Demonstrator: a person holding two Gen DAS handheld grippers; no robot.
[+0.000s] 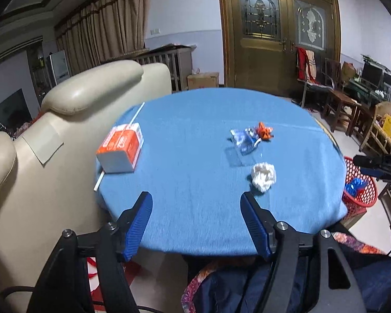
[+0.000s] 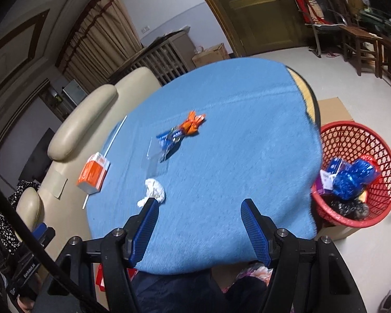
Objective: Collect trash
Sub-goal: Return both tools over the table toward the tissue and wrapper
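Both grippers hang over the table's near edge with nothing in them: the left gripper (image 1: pixel 196 198) has its jaws spread and empty, same for the right gripper (image 2: pixel 200 204). The crumpled white tissue (image 1: pixel 263 176) sits closest to that edge, with the blue wrapper (image 1: pixel 243 138) and orange wrapper (image 1: pixel 264 131) mid-table. The orange carton (image 1: pixel 121 148) is at the left edge. The red basket (image 2: pixel 372 154) stands off the right edge, holding trash.

Readable text: very little
The black device (image 2: pixel 28 274) at lower left reads "GenRobot.AI"; print on the orange carton (image 1: pixel 121 150) is too blurred.
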